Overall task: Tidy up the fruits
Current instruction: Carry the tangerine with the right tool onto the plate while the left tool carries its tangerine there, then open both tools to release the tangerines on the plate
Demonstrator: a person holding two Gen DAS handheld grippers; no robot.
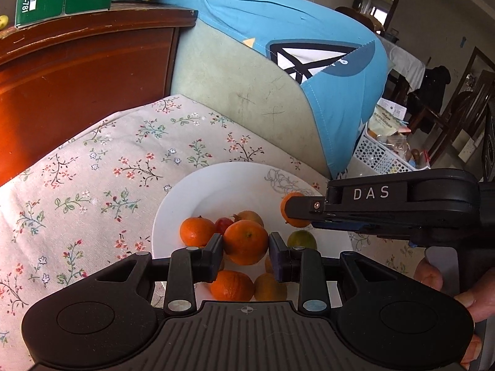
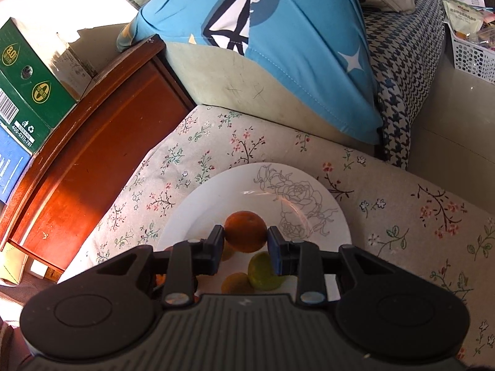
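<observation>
I've got a tangerine (image 1: 246, 241) clamped in the left tool (image 1: 246, 255), another tangerine (image 2: 245, 232) clamped in the right tool (image 2: 246, 252). Both hang over the white plate (image 1: 222, 185), more fruit lying below the tools.

This is a lived-in home, a sitting room: a sofa (image 2: 235, 92) draped with a blue cover (image 1: 278, 24), a flowered cloth (image 1: 92, 160), a dark wooden cabinet (image 1: 77, 71), a dining table (image 1: 405, 61) and chairs (image 1: 464, 114) beyond.
</observation>
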